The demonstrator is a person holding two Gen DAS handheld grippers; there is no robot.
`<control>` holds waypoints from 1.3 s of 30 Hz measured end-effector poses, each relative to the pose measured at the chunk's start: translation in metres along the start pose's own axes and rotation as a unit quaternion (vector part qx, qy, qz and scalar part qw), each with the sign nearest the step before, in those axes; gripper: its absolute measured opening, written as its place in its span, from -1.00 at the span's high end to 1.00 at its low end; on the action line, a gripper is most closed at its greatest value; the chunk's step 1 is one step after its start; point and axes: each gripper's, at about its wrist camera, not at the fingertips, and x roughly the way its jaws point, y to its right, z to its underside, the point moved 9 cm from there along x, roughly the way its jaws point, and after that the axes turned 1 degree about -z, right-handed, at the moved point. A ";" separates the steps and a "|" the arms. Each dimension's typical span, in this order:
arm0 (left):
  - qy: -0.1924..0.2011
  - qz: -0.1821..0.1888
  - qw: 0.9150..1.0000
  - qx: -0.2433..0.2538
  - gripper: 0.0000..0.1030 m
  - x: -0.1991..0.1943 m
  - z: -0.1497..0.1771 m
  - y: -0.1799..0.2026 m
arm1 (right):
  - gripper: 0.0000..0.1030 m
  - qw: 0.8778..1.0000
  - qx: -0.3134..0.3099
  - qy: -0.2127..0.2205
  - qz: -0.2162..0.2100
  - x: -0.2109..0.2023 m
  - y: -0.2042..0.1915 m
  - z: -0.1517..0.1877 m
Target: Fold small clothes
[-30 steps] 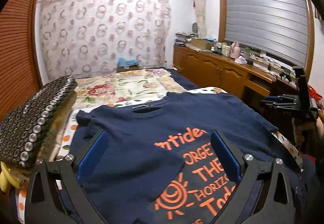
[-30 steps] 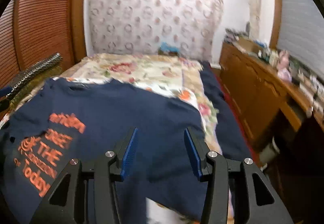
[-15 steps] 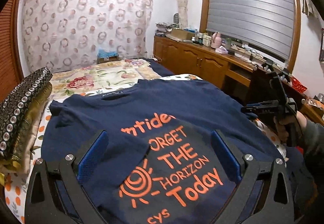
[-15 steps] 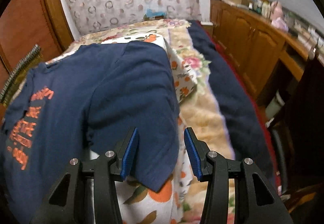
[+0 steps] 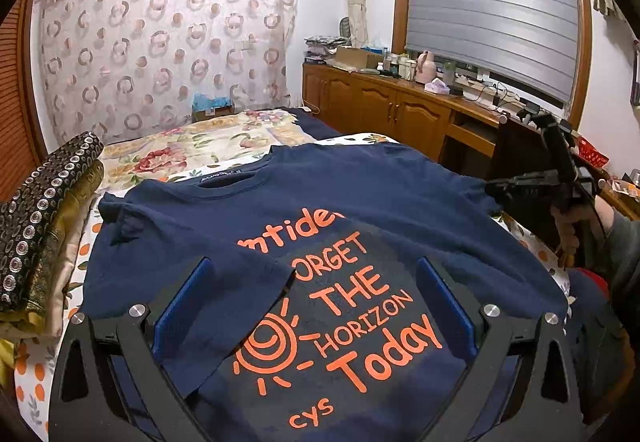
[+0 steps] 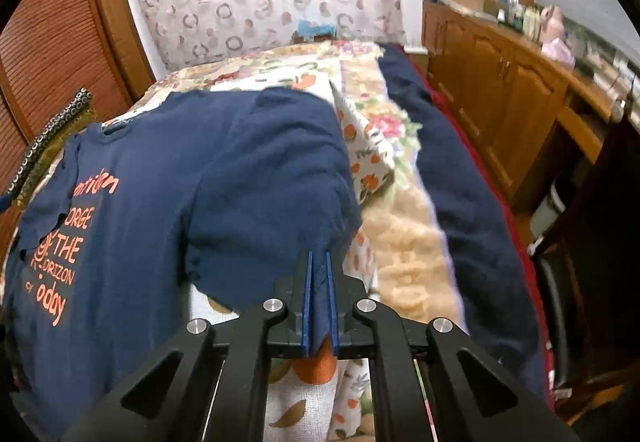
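Right gripper pinches the soft navy T-shirt's sleeve; left gripper gapes wide.

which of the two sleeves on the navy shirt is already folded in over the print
The sleeve between the open jaws of the left gripper: it lies flat across the orange lettering. The other sleeve is spread outward, its hem clamped by the right gripper.

We count one navy T-shirt on one bed, one folded sleeve, two grippers: left gripper, right gripper. One patterned curtain, one roller blind, one wooden cabinet run, one stack of folded fabrics.
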 end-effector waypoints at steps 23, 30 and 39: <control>0.018 -0.029 0.999 -0.032 -0.96 -0.024 0.002 -0.043 | 0.29 0.980 -0.163 0.051 -0.100 -0.022 -0.197 -0.017; 0.017 -0.027 0.999 -0.040 -0.96 -0.021 0.004 -0.047 | 0.15 0.990 -0.109 0.049 -0.069 -0.025 -0.151 -0.034; 0.007 -0.030 0.999 -0.039 -0.96 -0.016 0.010 -0.049 | 0.15 0.996 -0.068 -0.013 -0.051 0.027 -0.149 -0.037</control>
